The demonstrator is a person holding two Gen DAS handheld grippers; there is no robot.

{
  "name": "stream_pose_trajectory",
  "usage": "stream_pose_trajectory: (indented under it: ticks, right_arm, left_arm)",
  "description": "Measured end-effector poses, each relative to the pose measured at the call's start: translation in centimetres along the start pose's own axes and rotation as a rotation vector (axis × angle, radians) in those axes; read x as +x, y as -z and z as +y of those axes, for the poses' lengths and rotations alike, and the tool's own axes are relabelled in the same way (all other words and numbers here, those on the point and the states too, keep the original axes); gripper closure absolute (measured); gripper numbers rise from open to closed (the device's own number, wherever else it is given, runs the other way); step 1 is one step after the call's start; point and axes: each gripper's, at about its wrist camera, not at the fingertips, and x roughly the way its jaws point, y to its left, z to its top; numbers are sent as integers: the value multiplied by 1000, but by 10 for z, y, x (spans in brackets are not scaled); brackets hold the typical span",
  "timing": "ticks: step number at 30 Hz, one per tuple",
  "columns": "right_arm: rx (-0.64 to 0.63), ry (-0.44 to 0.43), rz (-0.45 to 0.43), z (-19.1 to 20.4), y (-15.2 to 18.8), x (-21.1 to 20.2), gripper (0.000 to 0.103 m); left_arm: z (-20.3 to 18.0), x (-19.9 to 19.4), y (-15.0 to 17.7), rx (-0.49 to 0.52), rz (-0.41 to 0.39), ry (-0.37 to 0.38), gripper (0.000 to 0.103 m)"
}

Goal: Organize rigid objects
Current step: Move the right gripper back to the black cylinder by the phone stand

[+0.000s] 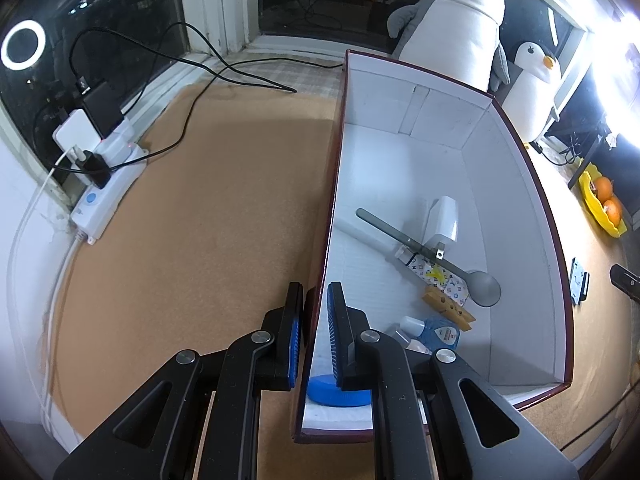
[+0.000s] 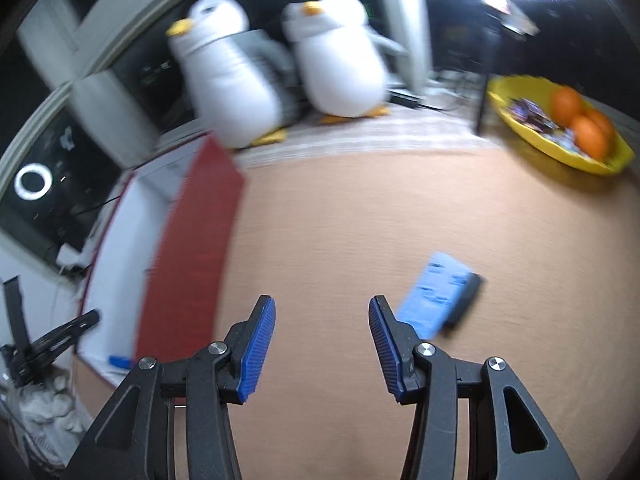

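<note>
On the cork tabletop [image 2: 340, 220], the box [image 1: 532, 184] wall was clamped by the left gripper [image 1: 314, 336], while the empty, half-open right gripper [image 2: 322, 344] was aimed beside the blue card [image 2: 434, 296], probably needing alignment next.

The left wrist view looks steeply down from close above the box [image 1: 524, 184], straddling its near wall, toward the window. The right wrist view (blurred) looks down at the tan surface [image 2: 340, 220] just right of that box [image 2: 192, 240]. Both share the box, the two plush penguins [image 1: 456, 20] [image 2: 224, 72] and the yellow bowl [image 1: 600, 216] [image 2: 560, 152].
</note>
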Motion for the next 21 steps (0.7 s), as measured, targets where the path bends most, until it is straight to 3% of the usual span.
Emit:
stream_pose_trajectory:
  ticks: [5,10,21]
  right_arm:
    - [93,75,17,-46,1,11,58]
    - [165,85,58,-76,2,26,58]
    - [224,68,112,-94,-3,52,60]
  left_arm:
    - [-3,1,-1,8,3,-13,92]
    - [-4,1,-1,9,4,-21,92]
    - [-4,1,-2,8,7,-27,92]
